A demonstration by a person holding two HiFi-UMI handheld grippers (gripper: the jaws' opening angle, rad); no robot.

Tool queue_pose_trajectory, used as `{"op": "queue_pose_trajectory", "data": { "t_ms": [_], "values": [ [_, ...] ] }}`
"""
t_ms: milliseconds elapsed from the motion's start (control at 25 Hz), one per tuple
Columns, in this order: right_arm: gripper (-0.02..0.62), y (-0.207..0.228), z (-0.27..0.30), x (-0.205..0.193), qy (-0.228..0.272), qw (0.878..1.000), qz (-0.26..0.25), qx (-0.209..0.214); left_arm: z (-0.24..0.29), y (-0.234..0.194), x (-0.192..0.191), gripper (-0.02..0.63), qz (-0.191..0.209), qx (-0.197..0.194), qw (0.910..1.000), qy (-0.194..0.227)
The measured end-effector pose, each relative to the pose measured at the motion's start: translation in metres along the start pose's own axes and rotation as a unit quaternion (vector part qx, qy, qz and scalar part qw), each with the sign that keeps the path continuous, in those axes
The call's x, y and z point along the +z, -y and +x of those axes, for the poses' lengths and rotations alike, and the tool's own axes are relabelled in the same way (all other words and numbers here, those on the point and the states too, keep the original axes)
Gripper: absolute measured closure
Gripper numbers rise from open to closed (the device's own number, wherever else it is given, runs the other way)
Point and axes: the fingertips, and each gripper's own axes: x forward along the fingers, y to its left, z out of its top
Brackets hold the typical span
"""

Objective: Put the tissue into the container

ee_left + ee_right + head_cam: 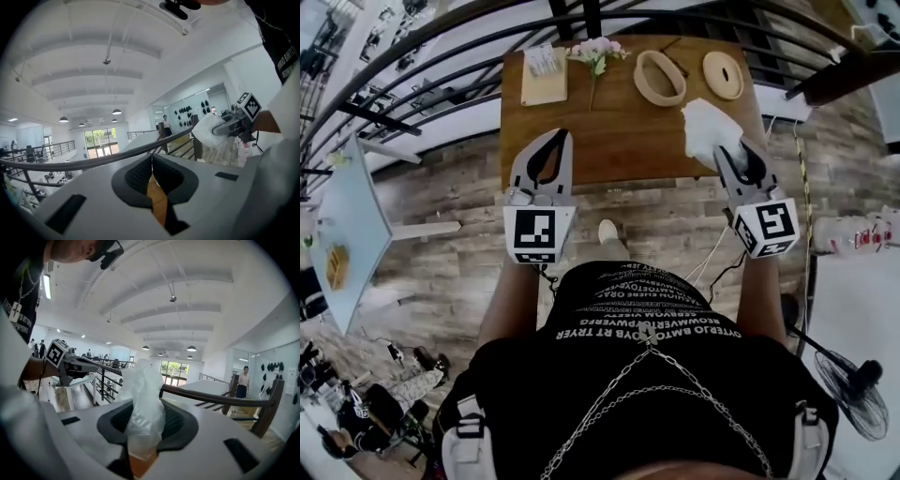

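Observation:
A white tissue hangs crumpled over the right edge of the wooden table, pinched in my right gripper. In the right gripper view the tissue stands up between the dark pads, with the right gripper shut on it. The round wooden container sits open at the back of the table, its flat lid to its right. My left gripper hovers over the table's front left, its jaws together and nothing in them. Both grippers point upward and away from the table.
A tissue pack on a small board and a bunch of pink flowers lie at the table's back left. A dark railing curves beyond the table. A light blue table stands at far left, a fan at lower right.

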Motion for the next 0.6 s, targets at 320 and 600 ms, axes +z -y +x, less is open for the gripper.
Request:
{"op": "queue_pose_trajectory", "data": {
  "t_ms": [320,600],
  "values": [
    [0.476,0.030,0.053,0.035,0.015,0.999,-0.015,-0.028,0.054,-0.045,0.009,0.577,0.005,-0.013,0.9999,0.010],
    [0.476,0.043,0.081,0.054,0.025,0.998,-0.029,-0.046,0.087,-0.058,0.009,0.577,0.010,-0.037,0.9992,0.011]
  ]
}}
